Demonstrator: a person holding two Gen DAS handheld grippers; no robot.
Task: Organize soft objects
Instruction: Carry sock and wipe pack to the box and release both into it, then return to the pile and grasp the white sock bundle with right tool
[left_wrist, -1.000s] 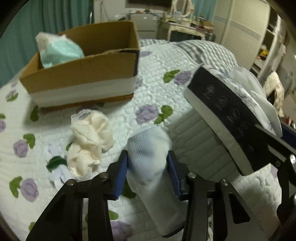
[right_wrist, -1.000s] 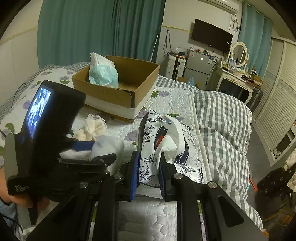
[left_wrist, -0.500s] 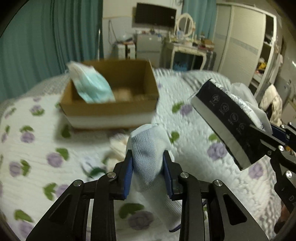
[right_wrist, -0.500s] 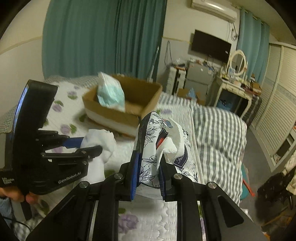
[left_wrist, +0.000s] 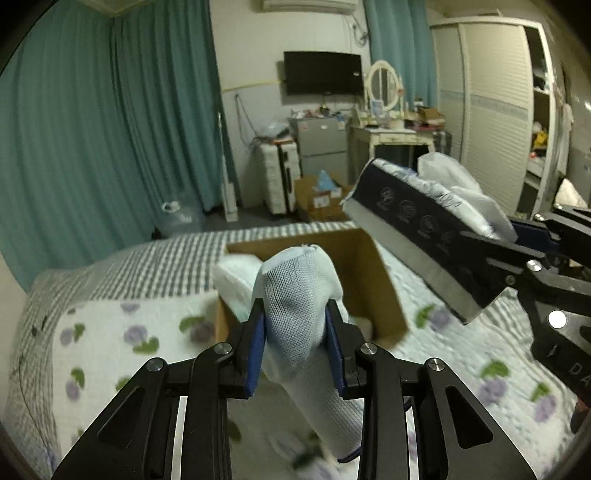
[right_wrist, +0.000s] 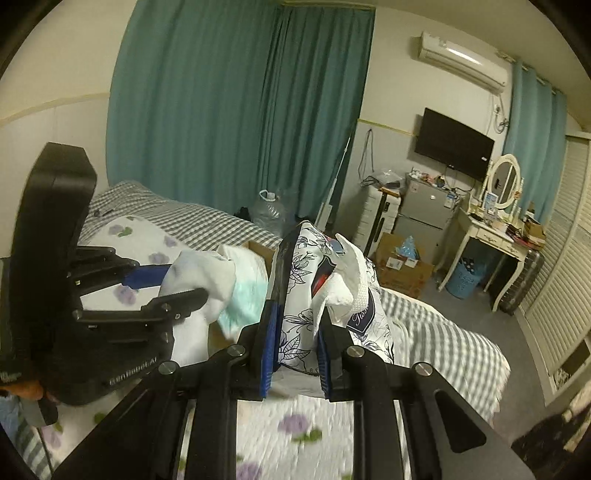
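My left hand-held gripper (left_wrist: 295, 334) is clamped on the pale blue sock (left_wrist: 295, 295), pads squeezing it mid-length, toe end sticking up, rest hanging down below the jaws. My right hand-held gripper (right_wrist: 295, 332) is pinched narrow on the floral tissue pack (right_wrist: 314, 280), w/ a white tissue poking out the top. Both are in the air over the bed (left_wrist: 110, 332), short of the cardboard box (left_wrist: 384, 295), which sits just beyond the sock in the left view.

Risks as I see them:
- Sock is limp & long. If I let go too early, I think the dangling end catches the box's near wall & the sock drapes over the rim or slides back onto the bed.
- Tissue pack is held near one end only, so it's levered out. A quick swing prob lets it twist or slip from the pads.
- The two tools are near each other beside the box. Going in together could knock them, so one at a time is safer.
- Box already holds a white-and-teal bundle (left_wrist: 236, 280) on its left side; dropping on top may roll things out.
- Box is light, so a nudge shifts it on the soft quilt.
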